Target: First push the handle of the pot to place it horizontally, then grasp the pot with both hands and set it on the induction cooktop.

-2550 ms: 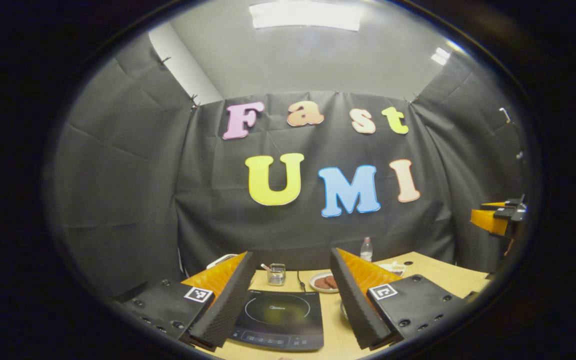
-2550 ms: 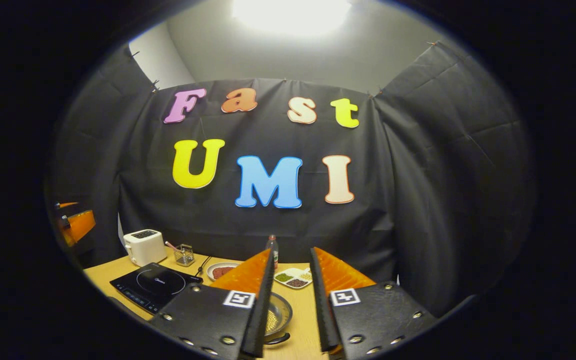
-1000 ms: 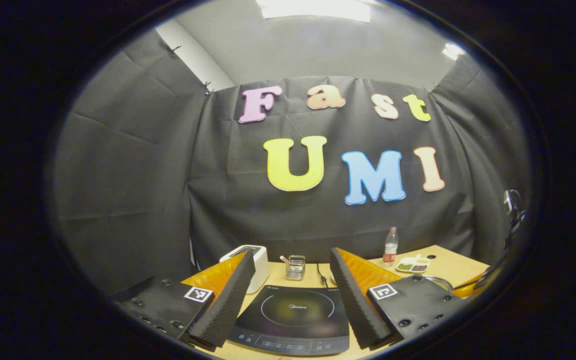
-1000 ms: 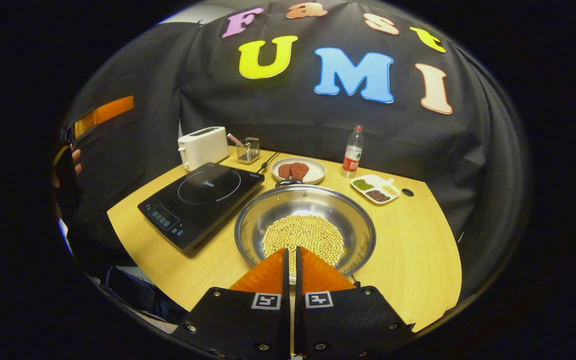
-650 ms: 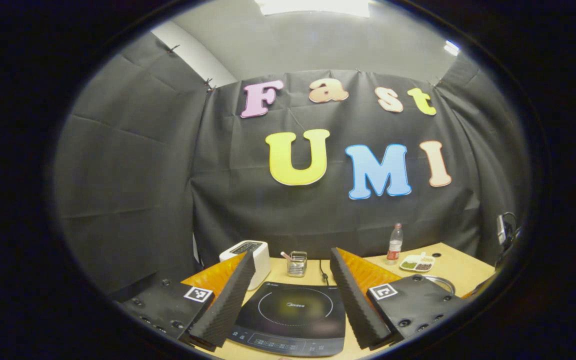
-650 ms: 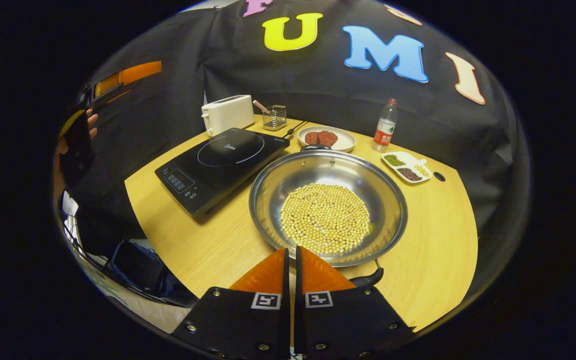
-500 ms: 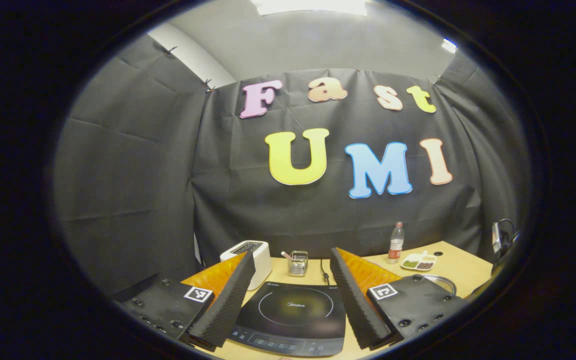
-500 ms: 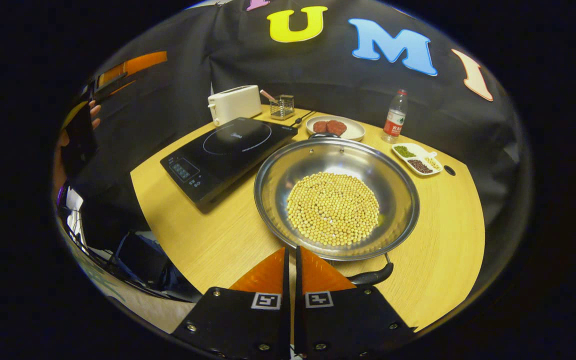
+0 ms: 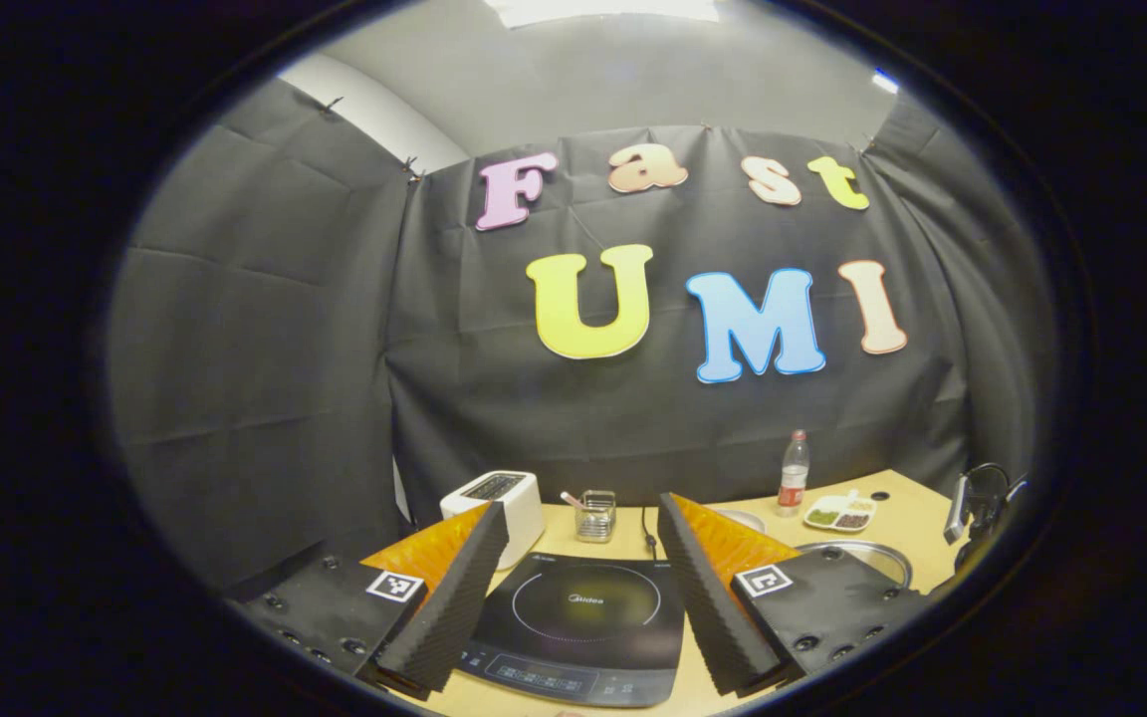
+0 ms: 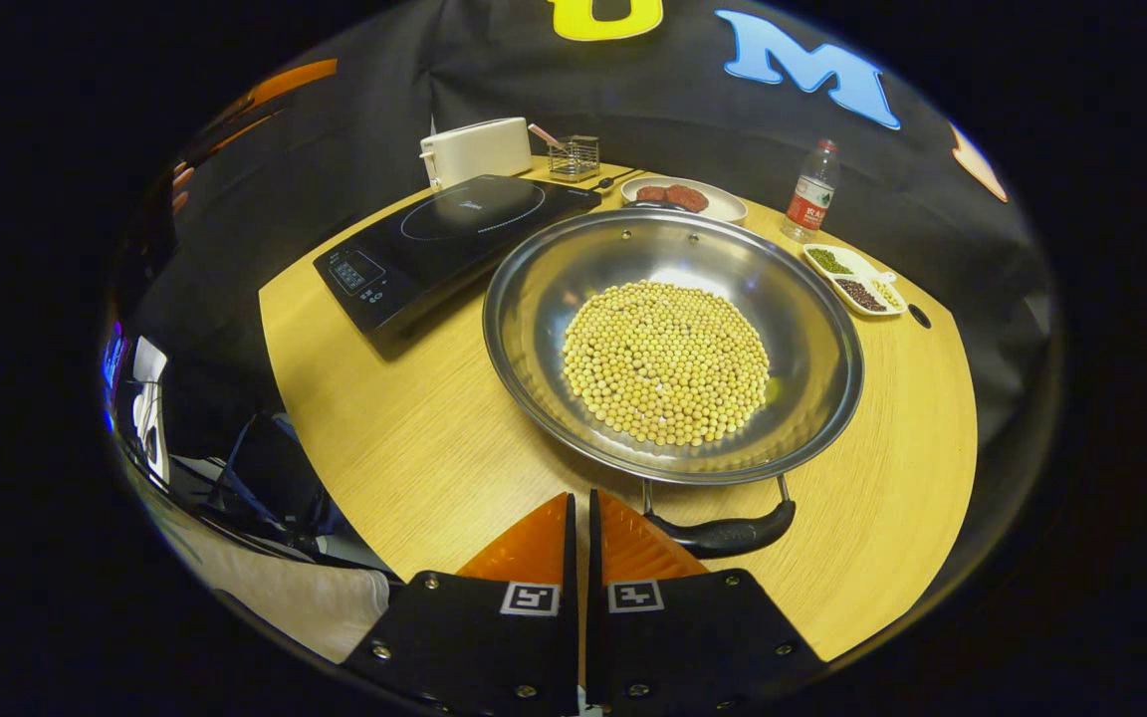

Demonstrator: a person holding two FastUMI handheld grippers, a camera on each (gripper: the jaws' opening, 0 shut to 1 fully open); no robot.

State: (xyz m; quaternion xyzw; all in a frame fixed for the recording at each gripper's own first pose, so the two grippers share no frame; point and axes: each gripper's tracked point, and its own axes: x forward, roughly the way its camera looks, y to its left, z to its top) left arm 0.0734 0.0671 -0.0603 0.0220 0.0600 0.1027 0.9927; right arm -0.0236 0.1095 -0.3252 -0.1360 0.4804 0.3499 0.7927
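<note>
Right gripper (image 10: 579,518): jaws together, nothing between them, tips above the near edge of the tabletop (image 10: 404,438) (light wood grain, rounded outline). Just beyond the tips, slightly to the side: the pot's near handle (image 10: 723,536), a dark curved loop on two thin metal posts. I cannot tell if the tips touch it.

Pot (image 10: 534,299): wide, shallow, polished steel, round, sitting on the tabletop around its middle. Bottom covered by a flat layer of small round yellow beans (image 10: 668,360). Second dark handle shows at the far rim.

Induction cooktop (image 10: 444,234): flat glossy black slab, square, with a ring mark and a control strip, beside the pot toward the tabletop's side edge, not under it.

Along the far edge: white boxy toaster (image 10: 474,149), small wire-mesh holder (image 10: 574,156), round white plate (image 10: 723,207) with reddish-brown pieces, clear plastic bottle (image 10: 811,207), white divided dish (image 10: 857,281) with green and dark grains.

Left gripper (image 9: 578,588): jaws wide apart, ribbed foam pads facing inward, held above the cooktop (image 9: 583,622); holds nothing. Pot rim (image 9: 857,550) visible off to its side.
</note>
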